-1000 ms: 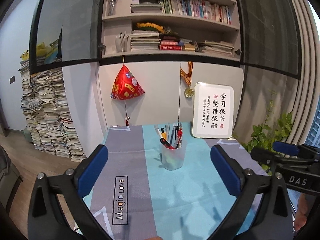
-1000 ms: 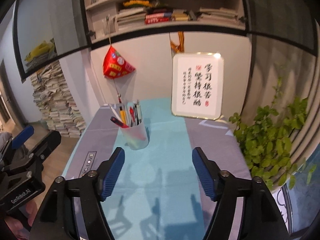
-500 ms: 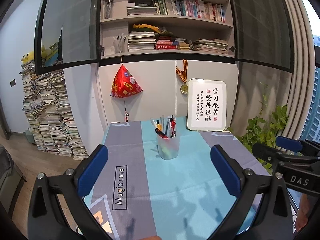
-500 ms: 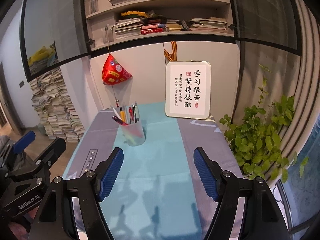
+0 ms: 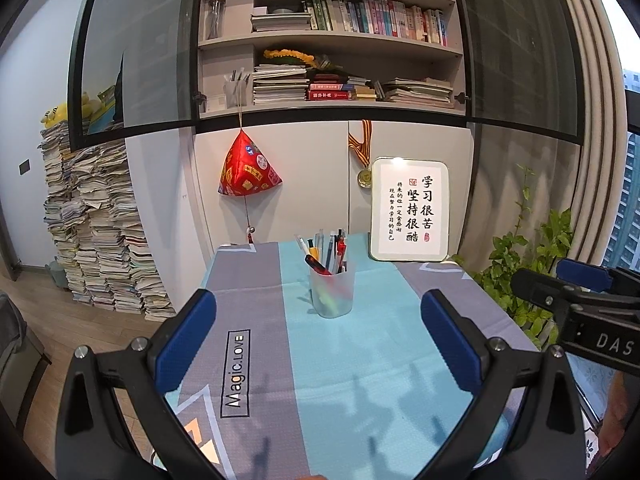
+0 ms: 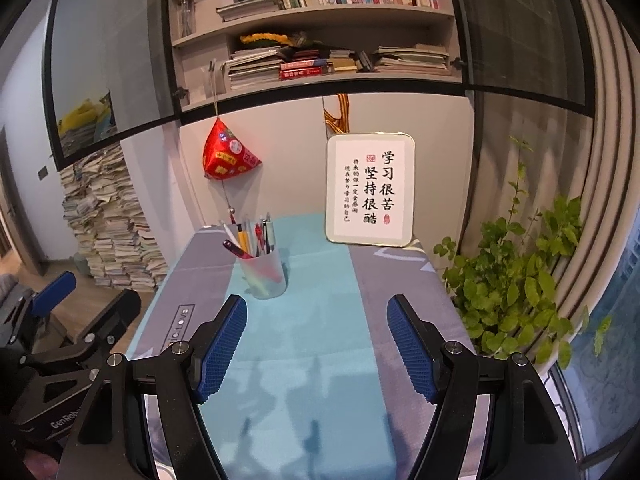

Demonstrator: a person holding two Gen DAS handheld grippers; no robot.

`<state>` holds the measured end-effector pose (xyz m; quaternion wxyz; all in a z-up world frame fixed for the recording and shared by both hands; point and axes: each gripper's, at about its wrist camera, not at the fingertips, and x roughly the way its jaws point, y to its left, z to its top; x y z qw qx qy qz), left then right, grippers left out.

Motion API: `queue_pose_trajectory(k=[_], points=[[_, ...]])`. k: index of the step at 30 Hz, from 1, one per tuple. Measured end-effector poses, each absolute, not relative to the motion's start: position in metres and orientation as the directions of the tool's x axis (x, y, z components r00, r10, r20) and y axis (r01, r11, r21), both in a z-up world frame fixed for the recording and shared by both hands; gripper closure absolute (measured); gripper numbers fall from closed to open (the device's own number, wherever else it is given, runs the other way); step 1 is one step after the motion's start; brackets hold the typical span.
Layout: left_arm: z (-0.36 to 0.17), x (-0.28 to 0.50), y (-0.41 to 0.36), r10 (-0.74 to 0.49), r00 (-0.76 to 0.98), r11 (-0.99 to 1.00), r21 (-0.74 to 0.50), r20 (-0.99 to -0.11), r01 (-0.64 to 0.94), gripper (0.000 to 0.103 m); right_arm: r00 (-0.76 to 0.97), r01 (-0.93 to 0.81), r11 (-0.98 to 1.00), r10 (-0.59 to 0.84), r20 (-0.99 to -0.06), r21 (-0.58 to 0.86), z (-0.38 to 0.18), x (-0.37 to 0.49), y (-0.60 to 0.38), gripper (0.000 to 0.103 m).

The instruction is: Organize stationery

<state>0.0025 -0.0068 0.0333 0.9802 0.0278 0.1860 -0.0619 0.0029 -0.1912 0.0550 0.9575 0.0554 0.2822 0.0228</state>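
A translucent plastic cup (image 5: 332,294) stands upright on the far middle of the table, holding several pens (image 5: 328,250). It also shows in the right wrist view (image 6: 264,276) with its pens (image 6: 252,236). My left gripper (image 5: 318,320) is open and empty, held above the near part of the table, well short of the cup. My right gripper (image 6: 316,328) is open and empty, to the right of and short of the cup. Each gripper shows at the edge of the other's view.
The table wears a grey and teal cloth (image 5: 360,360). A framed calligraphy sign (image 5: 410,210) leans on the wall at the table's back right. A red ornament (image 5: 248,170) hangs from the shelf. A potted plant (image 6: 516,280) stands right; paper stacks (image 5: 96,232) left.
Both grippers have drawn back and risen from the table; the cup and sign look smaller and farther away. Both stay open and empty.
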Motion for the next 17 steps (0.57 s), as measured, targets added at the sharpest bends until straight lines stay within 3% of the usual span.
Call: queue_pose_trajectory(k=[17], points=[[0.033, -0.008, -0.005, -0.121, 0.928, 0.99, 0.023, -0.354, 0.137, 0.001, 0.839, -0.01, 0.993, 0.074, -0.54, 0.12, 0.054, 0.0, -0.191, 0.03]])
